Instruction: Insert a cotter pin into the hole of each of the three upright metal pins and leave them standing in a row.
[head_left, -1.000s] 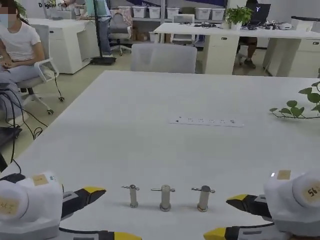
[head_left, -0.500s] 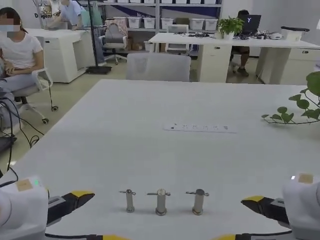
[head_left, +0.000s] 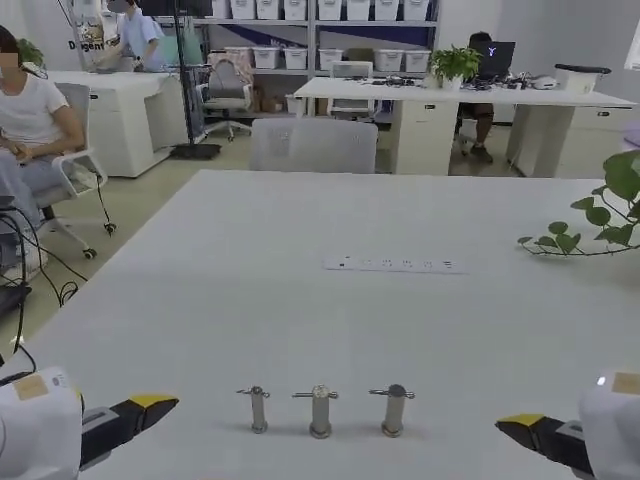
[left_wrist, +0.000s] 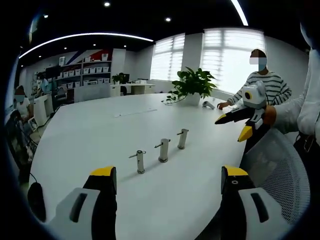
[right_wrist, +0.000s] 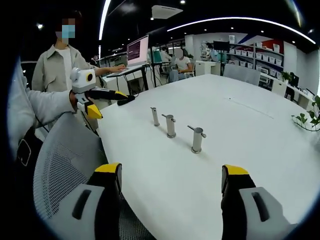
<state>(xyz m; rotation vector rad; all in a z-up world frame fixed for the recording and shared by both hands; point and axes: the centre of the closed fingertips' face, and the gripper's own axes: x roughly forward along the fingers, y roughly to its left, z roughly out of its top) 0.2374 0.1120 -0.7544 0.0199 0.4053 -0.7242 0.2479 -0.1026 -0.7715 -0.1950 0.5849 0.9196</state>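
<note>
Since cotters (head_left: 315, 395) cross all three pins (head_left: 320, 418), insertion looks done.
Flanking middle pin (left_wrist: 163, 150): left gripper (left_wrist: 169, 172), right gripper (right_wrist: 171, 169), fingers (left_wrist: 103, 176) spread, empty; next, withdraw gently.

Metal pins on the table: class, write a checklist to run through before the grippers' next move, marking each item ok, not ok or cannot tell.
1. In the head view, the left pin is upright with a cotter pin through its top: ok.
2. The middle pin is upright, with its cotter pin in: ok.
3. The right pin is upright, with its cotter pin in: ok.
4. All three stand apart in one row: ok.
5. The left gripper and right gripper are open, holding nothing, apart from the pins: ok.
6. Cotter pins pushed fully through: cannot tell, too small.
</note>
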